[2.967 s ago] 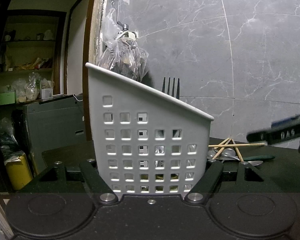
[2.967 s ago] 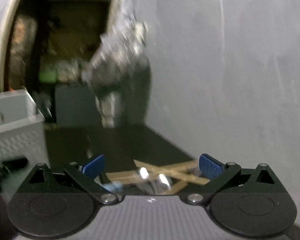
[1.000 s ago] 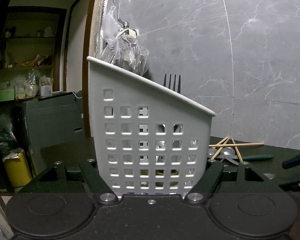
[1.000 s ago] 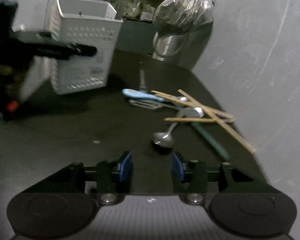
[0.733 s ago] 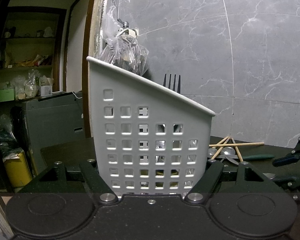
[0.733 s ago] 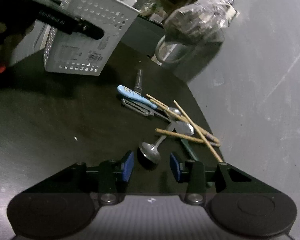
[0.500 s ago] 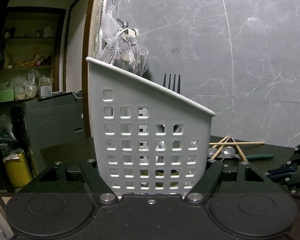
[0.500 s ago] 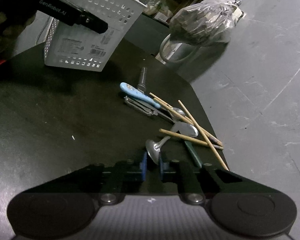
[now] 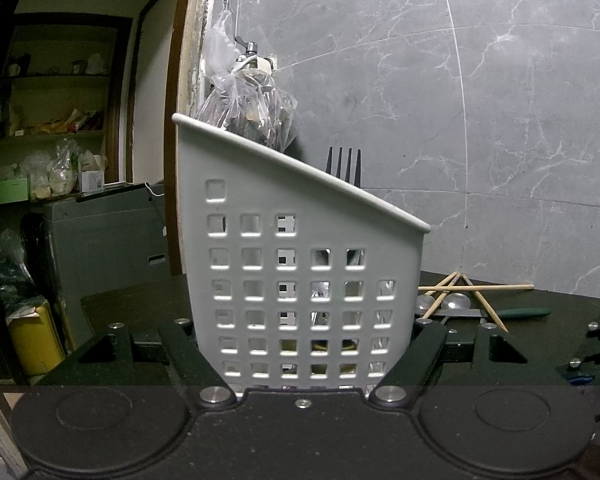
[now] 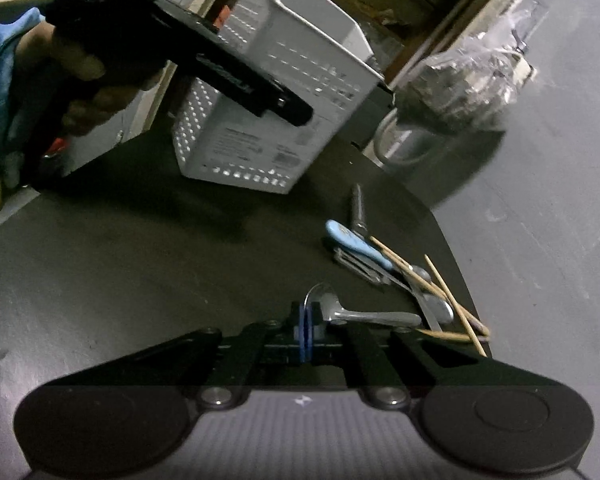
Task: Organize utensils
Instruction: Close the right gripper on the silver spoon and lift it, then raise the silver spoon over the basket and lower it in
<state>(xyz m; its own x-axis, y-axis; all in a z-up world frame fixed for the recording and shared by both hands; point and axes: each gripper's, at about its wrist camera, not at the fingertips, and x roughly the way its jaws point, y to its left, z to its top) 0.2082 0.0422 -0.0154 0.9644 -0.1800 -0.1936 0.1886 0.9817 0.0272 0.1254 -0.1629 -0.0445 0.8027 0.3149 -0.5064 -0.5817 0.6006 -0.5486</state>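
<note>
In the left wrist view, a white perforated basket is seen clamped between the two fingers of the left gripper, which press on its side walls near the base; the basket is held upright on the dark table. A fork stands inside, its tines showing above the slanted rim. To the right, beyond the basket, the loose pile is seen: wooden chopsticks crossed over spoon bowls and a green-handled utensil. In the right wrist view, the right gripper is seen with its blue pads pressed together on the bowl edge of a metal spoon; its jaws have just been closing, and the spoon is caught between them, with the handle running right toward the pile. Further off lie a blue-handled utensil and more chopsticks, and the basket stands at the far left, well apart from the spoon. The grip is judged thin: only the rim of the bowl is pinched, so the spoon could swivel or slip out once lifted, pulled down by its long handle. The handle tip appears to lie by the chopsticks and could drag or scatter them. Should the basket be let loose, it could tip when the spoon is dropped in.
</note>
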